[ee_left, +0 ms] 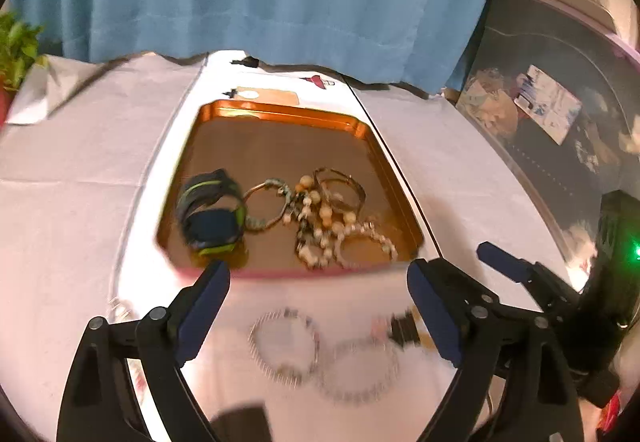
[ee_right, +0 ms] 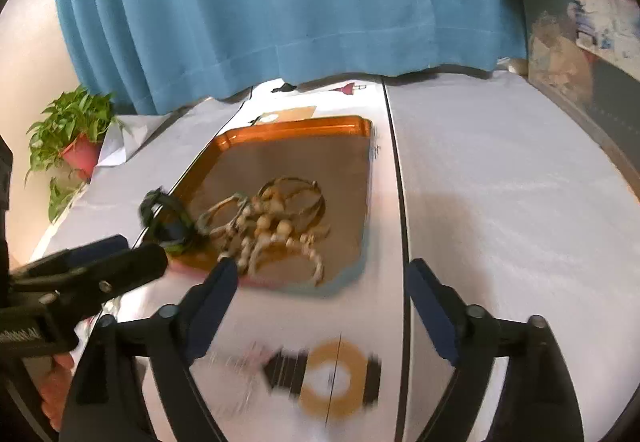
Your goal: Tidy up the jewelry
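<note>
The left gripper [ee_left: 318,284] stands wide apart with nothing between its blue-padded fingers, hovering over the white cloth [ee_left: 80,201] just short of the near edge of the orange tray [ee_left: 280,111]. In the tray, a dark watch with green trim [ee_left: 212,213] lies at about nine o'clock from the tray's middle, and a tangle of bangles and beaded bracelets [ee_left: 332,217] sits at about four o'clock, the two groups just beside each other. On the cloth under the left gripper, two beaded bracelets [ee_left: 320,354] lie side by side and touching (both are blurred, so bead detail cannot be read).

The right gripper [ee_right: 322,280] is likewise spread wide and empty, near the tray's front edge. Below it, at six o'clock in its view, a printed tan ring with black blocks [ee_right: 332,374] shows on the surface, smeared by motion. At nine o'clock in that view the other gripper's black arm crosses in, with part of a hand [ee_right: 56,382] beneath it.

A blue curtain [ee_right: 280,1] hangs behind the table at twelve o'clock, and a potted plant [ee_right: 72,133] stands at ten o'clock.
</note>
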`<action>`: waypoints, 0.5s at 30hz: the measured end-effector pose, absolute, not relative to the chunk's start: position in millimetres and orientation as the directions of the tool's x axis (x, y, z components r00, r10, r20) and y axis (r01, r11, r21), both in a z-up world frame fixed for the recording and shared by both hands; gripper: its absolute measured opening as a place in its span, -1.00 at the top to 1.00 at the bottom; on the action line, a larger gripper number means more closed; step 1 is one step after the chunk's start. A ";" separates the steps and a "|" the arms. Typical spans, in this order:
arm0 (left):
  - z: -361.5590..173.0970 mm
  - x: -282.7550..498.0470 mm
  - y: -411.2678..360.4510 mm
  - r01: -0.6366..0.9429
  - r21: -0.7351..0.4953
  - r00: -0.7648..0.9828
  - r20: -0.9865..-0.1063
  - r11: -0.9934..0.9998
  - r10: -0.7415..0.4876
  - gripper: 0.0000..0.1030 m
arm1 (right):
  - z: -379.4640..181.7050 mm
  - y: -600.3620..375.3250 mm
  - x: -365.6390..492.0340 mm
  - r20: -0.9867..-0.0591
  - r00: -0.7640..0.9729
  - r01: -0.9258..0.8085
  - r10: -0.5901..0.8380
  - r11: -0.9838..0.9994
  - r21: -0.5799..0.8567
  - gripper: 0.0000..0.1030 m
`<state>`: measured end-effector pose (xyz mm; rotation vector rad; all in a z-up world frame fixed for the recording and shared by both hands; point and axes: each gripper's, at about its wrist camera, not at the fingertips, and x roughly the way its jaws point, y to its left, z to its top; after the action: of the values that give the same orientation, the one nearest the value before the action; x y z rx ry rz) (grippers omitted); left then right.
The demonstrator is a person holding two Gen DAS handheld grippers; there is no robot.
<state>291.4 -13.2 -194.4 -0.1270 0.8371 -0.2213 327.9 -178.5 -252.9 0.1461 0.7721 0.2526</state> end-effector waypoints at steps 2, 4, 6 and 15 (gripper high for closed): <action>-183.4 268.3 -11.1 0.132 -0.147 0.663 -0.722 0.980 -0.198 -0.77 | -240.4 -174.7 303.3 -0.674 0.687 -0.184 0.271 0.963 0.199 -0.75; -173.0 244.8 -7.6 0.123 -0.119 0.670 -0.722 0.985 -0.171 -0.84 | -228.7 -168.9 277.4 -0.676 0.694 -0.190 0.248 0.969 0.160 -0.81; -163.6 224.5 -5.9 0.115 -0.106 0.671 -0.725 0.988 -0.156 -0.87 | -217.1 -164.4 251.5 -0.669 0.704 -0.195 0.237 0.971 0.139 -0.88; -102.0 122.6 -8.0 0.109 -0.053 0.730 -0.673 0.993 -0.116 -0.89 | -158.6 -142.7 149.5 -0.649 0.731 -0.178 0.212 0.977 0.118 -0.99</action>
<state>122.6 -8.0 -102.0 -0.0100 0.7417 -0.1239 149.5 -142.7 -158.6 0.0486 0.7201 0.2147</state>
